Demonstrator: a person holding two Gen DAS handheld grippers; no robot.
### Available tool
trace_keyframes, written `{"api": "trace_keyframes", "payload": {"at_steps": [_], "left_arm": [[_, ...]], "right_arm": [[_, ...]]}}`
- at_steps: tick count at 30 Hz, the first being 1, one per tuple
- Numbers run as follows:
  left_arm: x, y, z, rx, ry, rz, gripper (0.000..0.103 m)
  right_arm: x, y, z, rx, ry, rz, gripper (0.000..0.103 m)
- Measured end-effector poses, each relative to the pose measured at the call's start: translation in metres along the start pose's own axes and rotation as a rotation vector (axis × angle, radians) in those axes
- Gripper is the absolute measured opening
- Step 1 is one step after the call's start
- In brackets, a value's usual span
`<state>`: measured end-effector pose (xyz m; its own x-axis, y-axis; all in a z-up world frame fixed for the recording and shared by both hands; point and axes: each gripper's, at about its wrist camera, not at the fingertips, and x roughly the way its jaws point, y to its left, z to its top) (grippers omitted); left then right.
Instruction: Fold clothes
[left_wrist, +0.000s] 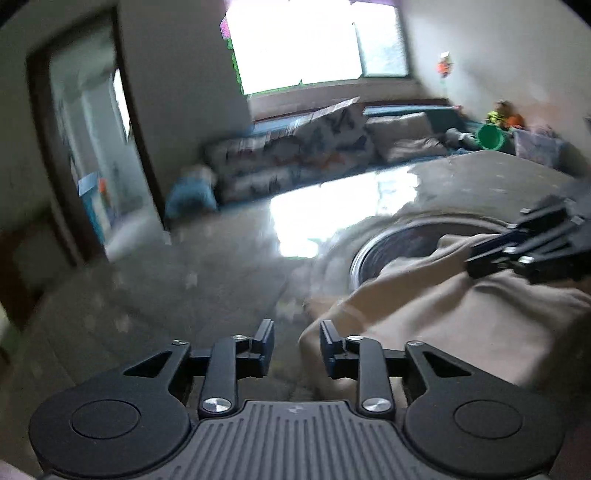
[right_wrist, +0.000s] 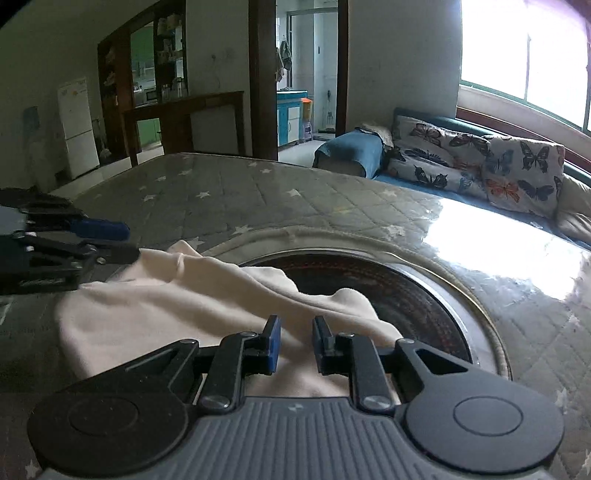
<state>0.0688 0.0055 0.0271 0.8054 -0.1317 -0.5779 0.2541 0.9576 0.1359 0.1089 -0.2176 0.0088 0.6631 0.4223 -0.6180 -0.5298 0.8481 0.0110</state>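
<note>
While the beige cloth (right_wrist: 192, 299) lies across the lower middle, the right gripper (right_wrist: 295, 341) hovers over its near edge, nearer than the left gripper (left_wrist: 297, 345); both stand open, gripping nothing.

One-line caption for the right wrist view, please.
Right tongs open above a rumpled cream cloth garment draped over a round dark inset in the grey star-patterned quilted tabletop.
</note>
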Motion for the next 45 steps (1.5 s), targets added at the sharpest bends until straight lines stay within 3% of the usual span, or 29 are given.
{"api": "trace_keyframes", "payload": {"at_steps": [1,5,7,10,12,17,21,27,30,34,38,42,45], "left_arm": [[0.004,0.005,-0.001,-0.03,0.022,-0.016,0.04],[0.008,0.016,-0.005,-0.092,0.033,-0.078,0.038],[0.008,0.018,-0.005,-0.107,0.032,-0.124,0.017],[0.007,0.019,-0.004,-0.1,0.015,-0.152,0.006],[0.006,0.019,-0.001,-0.089,-0.001,-0.138,0.006],[0.001,0.019,0.006,-0.046,-0.074,-0.069,0.006],[0.014,0.009,-0.001,0.026,-0.031,-0.033,0.009],[0.001,0.006,0.014,-0.005,-0.103,0.04,0.011],[-0.006,-0.006,0.023,-0.001,-0.123,-0.033,0.011],[0.006,-0.024,0.029,-0.022,-0.079,-0.127,0.011],[0.026,-0.036,0.031,-0.045,-0.021,-0.163,0.012],[0.038,-0.043,0.031,-0.058,0.011,-0.173,0.024],[0.05,-0.045,0.032,-0.055,0.038,-0.158,0.025]], "right_arm": [[0.0,0.0,-0.001,-0.002,-0.001,-0.001,0.02],[-0.002,-0.001,-0.006,-0.005,-0.006,-0.008,0.021],[-0.003,-0.002,-0.008,-0.001,-0.008,-0.01,0.022],[-0.003,-0.001,-0.012,-0.002,-0.013,-0.014,0.024],[-0.004,0.0,-0.014,-0.004,-0.016,-0.018,0.027],[0.0,0.0,-0.022,0.003,-0.011,-0.027,0.028],[-0.003,0.0,-0.022,0.001,-0.016,-0.03,0.028],[-0.011,-0.004,-0.007,0.04,-0.041,-0.007,0.028],[-0.006,-0.008,0.003,0.065,-0.046,-0.008,0.028],[0.017,-0.016,0.007,0.091,0.024,-0.025,0.027],[0.017,-0.01,0.002,0.03,0.015,-0.056,0.028],[0.003,-0.008,0.0,0.05,-0.019,-0.045,0.028],[0.006,-0.004,-0.003,0.031,-0.007,-0.047,0.028]]}}
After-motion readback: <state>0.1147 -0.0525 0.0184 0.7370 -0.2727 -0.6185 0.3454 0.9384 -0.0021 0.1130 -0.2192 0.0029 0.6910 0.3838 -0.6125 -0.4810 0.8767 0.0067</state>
